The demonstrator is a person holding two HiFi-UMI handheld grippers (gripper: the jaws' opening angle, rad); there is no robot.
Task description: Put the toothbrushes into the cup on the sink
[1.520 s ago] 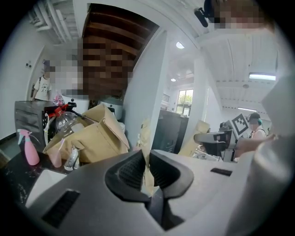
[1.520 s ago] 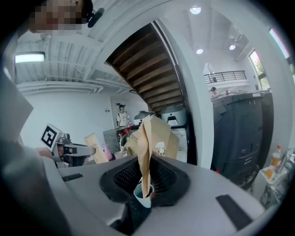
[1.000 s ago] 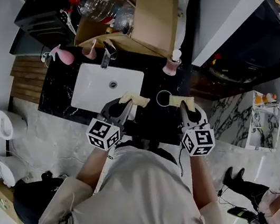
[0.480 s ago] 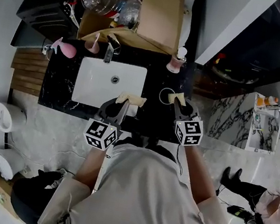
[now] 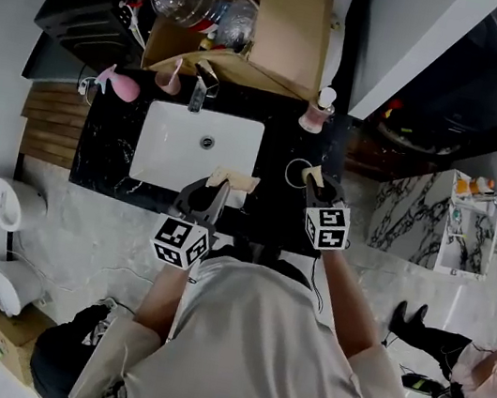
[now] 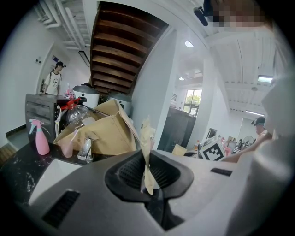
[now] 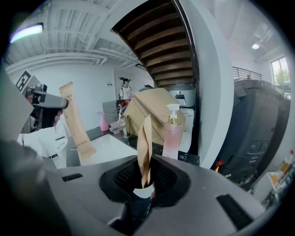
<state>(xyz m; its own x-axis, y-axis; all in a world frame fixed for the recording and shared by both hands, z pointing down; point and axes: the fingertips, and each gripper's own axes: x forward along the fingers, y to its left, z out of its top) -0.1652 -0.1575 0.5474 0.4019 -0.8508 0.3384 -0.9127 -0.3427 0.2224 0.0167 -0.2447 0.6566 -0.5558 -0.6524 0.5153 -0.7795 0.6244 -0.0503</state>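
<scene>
A brown paper-wrapped toothbrush [image 5: 237, 180] sticks out over the white basin's [image 5: 172, 146] front right corner, and my left gripper [image 5: 220, 190] is shut on it. In the left gripper view that packet [image 6: 147, 147] stands upright between the jaws. My right gripper [image 5: 318, 189] is shut on a second wrapped toothbrush [image 5: 311, 175], whose tip reaches the right rim of the round cup [image 5: 286, 172] on the black counter. Its jaws have just been opening slightly, and the packet [image 7: 145, 147] still stands between them. A white rim shows low between the right jaws.
A pink soap pump bottle [image 5: 320, 111] stands behind the cup. The faucet [image 5: 198, 89], a pink cup [image 5: 168, 79] and a pink spray bottle [image 5: 117, 82] line the back of the counter. A cardboard box [image 5: 280, 18] with a plastic bottle lies beyond. A person stands at the right.
My right gripper has dropped and come left, bringing its packet's tip to the cup's rim. The left gripper with its packet has barely shifted.
</scene>
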